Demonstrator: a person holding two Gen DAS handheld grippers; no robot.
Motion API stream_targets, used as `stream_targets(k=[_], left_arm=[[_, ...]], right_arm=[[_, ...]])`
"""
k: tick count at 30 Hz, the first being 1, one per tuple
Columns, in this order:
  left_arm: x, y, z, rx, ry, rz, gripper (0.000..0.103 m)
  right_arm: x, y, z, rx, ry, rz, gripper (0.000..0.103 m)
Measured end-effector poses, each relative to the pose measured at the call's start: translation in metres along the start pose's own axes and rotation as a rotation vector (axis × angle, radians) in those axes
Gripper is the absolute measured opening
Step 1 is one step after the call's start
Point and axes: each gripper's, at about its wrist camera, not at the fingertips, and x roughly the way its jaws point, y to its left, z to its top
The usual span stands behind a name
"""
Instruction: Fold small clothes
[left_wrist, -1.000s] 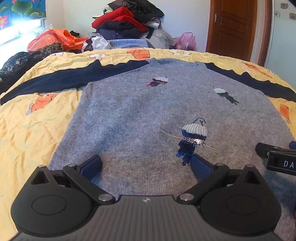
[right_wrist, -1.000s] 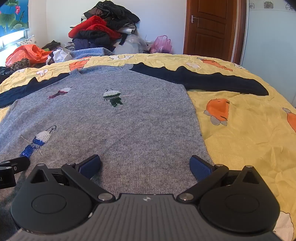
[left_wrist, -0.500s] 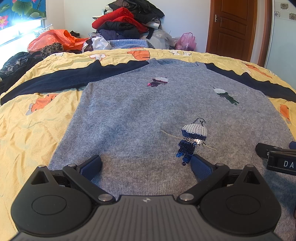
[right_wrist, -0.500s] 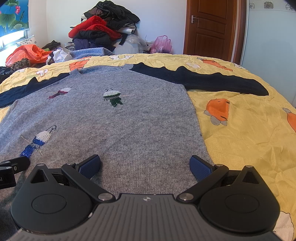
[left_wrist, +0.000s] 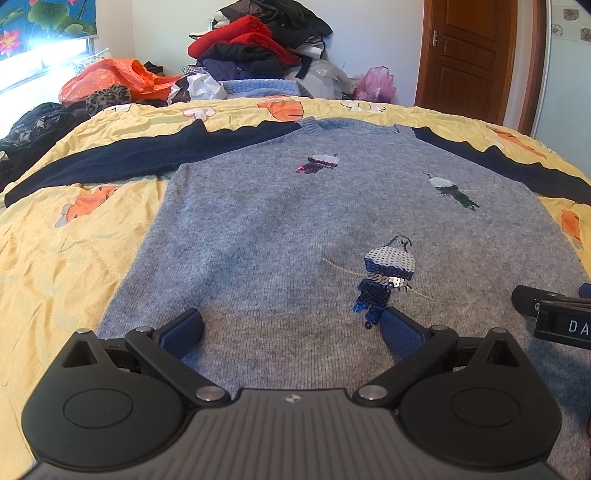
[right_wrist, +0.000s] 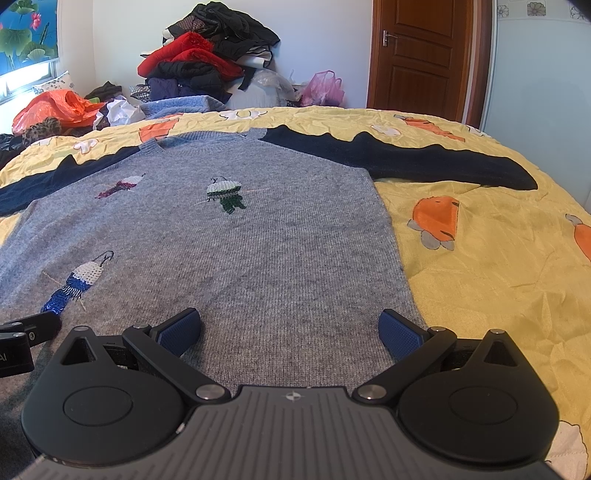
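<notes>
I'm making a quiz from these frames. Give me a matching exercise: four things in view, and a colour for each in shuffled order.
Things:
1. sweater body
2. sweater sleeve
3. bedsheet
4. door

Colours:
A. brown
B. yellow with orange prints
C. grey
D. navy

Pairs: 1-C, 2-D, 3-B, 4-A

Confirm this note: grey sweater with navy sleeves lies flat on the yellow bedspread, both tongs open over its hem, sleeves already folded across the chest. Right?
Not quite. The navy sleeves are not folded in; they lie spread outward on the yellow bedspread, as the right wrist view shows. The rest holds: grey sweater flat, left tongs and right tongs open over its hem.
</notes>
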Motion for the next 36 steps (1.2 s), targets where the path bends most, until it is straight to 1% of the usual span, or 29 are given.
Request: stream_targets(k=[4,6,8,12,13,15,17,20,22,24,26,28,29,30,31,33,36], left_arm=[[-0.002,0.002,0.001,-0.002,0.000,0.003,0.103],[-0.002,0.002,0.000,0.000,-0.001,0.003,0.103],[-0.003,0.000,0.000,0.000,-0.002,0.002,0.103],[-0.002,-0.002,0.000,0.004,-0.004,0.004,0.103],[-0.001,-0.002,0.000,0.005,-0.004,0.003,0.103],[0.000,-0.002,0.001,0.005,-0.004,0.003,0.103],[0.000,-0.002,0.001,0.004,-0.004,0.002,0.103],[0.001,-0.002,0.003,0.003,-0.004,0.000,0.103],[0.001,-0.002,0.002,0.003,-0.005,0.001,0.103],[0.001,-0.003,0.003,0.004,-0.005,0.001,0.103],[0.001,-0.003,0.003,0.004,-0.005,0.001,0.103],[0.001,-0.003,0.003,0.004,-0.006,0.001,0.103],[0.001,-0.003,0.003,0.004,-0.006,0.001,0.103],[0.002,-0.003,0.003,0.004,-0.006,0.001,0.103],[0.001,-0.003,0.002,0.004,-0.006,0.001,0.103],[0.001,-0.003,0.002,0.003,-0.007,0.001,0.103],[0.001,-0.003,0.002,0.003,-0.007,0.001,0.103]], right_arm=[[-0.001,-0.003,0.002,0.007,0.002,0.020,0.103],[-0.001,-0.008,0.008,0.014,0.008,0.047,0.103],[0.002,-0.020,0.018,0.023,0.002,0.098,0.103],[0.010,-0.068,0.051,0.098,-0.084,0.181,0.103],[0.014,-0.082,0.060,0.118,-0.112,0.181,0.103],[0.027,-0.115,0.078,0.163,-0.153,0.139,0.103],[0.043,-0.153,0.094,0.242,-0.184,0.079,0.103],[0.067,-0.216,0.110,0.435,-0.215,0.050,0.103],[0.085,-0.259,0.115,0.594,-0.224,0.071,0.103],[0.105,-0.301,0.114,0.776,-0.218,0.122,0.102],[0.123,-0.339,0.108,0.965,-0.211,0.174,0.098],[0.136,-0.368,0.100,1.101,-0.220,0.196,0.092],[0.142,-0.376,0.097,1.144,-0.225,0.196,0.091],[0.146,-0.381,0.096,1.170,-0.228,0.192,0.084],[0.149,-0.387,0.097,1.173,-0.234,0.193,0.081],[0.155,-0.386,0.099,1.161,-0.242,0.184,0.081],[0.162,-0.380,0.105,1.108,-0.246,0.163,0.081]])
